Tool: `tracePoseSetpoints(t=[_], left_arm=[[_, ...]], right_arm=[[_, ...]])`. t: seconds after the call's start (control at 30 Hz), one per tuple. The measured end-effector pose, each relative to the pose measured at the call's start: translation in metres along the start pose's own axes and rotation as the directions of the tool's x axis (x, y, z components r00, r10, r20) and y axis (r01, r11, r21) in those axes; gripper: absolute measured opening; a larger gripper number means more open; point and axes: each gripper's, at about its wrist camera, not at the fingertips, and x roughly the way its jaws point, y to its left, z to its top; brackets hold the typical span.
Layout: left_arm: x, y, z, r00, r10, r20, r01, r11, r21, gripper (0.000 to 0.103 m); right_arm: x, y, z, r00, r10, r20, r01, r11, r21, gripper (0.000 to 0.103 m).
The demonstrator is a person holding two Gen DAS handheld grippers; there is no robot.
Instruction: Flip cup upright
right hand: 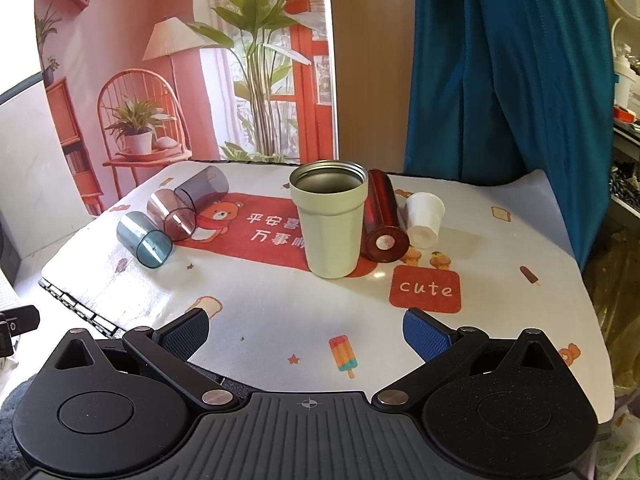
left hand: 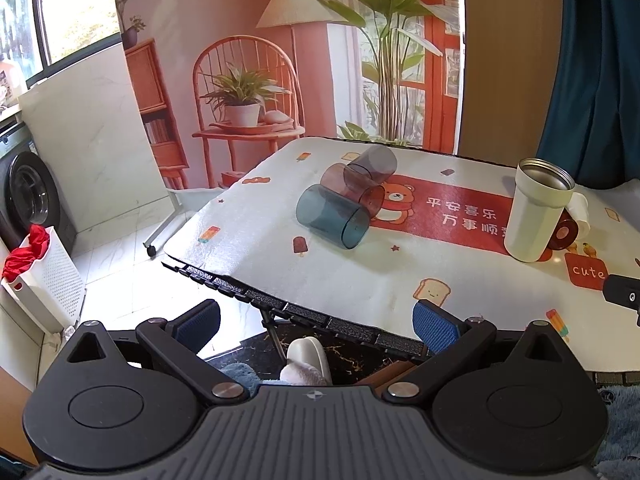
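A cream metal-lined cup [right hand: 330, 220] stands upright on the table, also in the left wrist view [left hand: 534, 210]. A red cup [right hand: 382, 216] lies on its side behind it. A small white cup [right hand: 424, 214] sits mouth down to its right. Three clear tumblers lie on their sides at the left: blue [right hand: 144, 240] [left hand: 332, 216], pink [right hand: 172, 214] [left hand: 352, 190] and grey [right hand: 202, 190] [left hand: 372, 164]. My left gripper [left hand: 316, 320] is open and empty at the table's near edge. My right gripper [right hand: 306, 334] is open and empty over the near tabletop.
The table carries a white printed mat [right hand: 280, 312] with a red bear panel. A printed backdrop [left hand: 280, 60] stands behind, a blue curtain [right hand: 500, 72] at the right. A white laundry basket [left hand: 44, 280] and a washing machine [left hand: 28, 200] stand on the floor at the left.
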Motion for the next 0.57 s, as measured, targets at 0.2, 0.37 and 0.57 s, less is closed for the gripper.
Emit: tracePoseSetpoints(t=[0.2,0.37,0.57], left_arm=[[0.0012,-0.0002,0.0,1.0,0.0,-0.001,0.0,1.0,-0.006,0.103],[0.0009,0.0002,-0.0006,1.0,-0.003,0.0,0.003,1.0,-0.004,0.103],[0.0019,0.0022,-0.0007,1.0,0.003,-0.006,-0.003,1.0,-0.016,0.103]], right_arm=[[-0.0003,-0.0009,-0.0008,1.0,-0.004,0.003,0.004,1.0,0.004,0.103],[-0.0003,-0.0015,-0.0007,1.0,-0.003,0.003,0.003,1.0,0.003,0.103],[-0.0001,-0.002,-0.0018,1.0,-0.005,0.002,0.005,1.0,0.004,0.103]])
